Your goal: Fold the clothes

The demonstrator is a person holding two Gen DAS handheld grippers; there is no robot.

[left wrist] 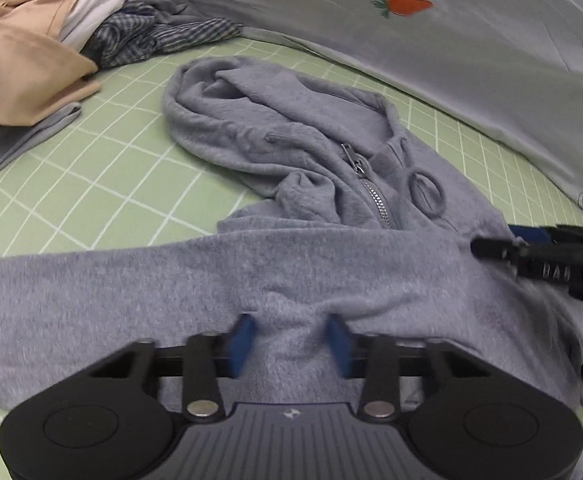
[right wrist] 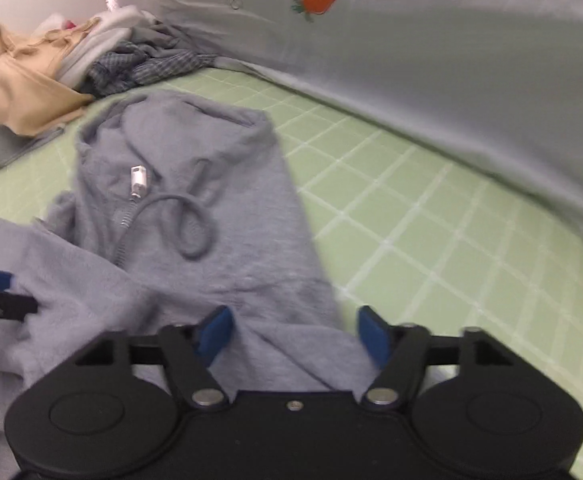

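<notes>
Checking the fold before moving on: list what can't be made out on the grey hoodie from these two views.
- Left wrist view: the hoodie's lower hem, hidden under the left tool.
- Left wrist view: whether the right tool is open, cut off by the right edge.
- Right wrist view: the zipper pull, blurred.
- Right wrist view: the sleeve end, cut off at the left edge.

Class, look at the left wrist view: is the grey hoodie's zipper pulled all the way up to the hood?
No. The grey hoodie has its zipper pull lying loose, with the collar spread open around it.
</notes>
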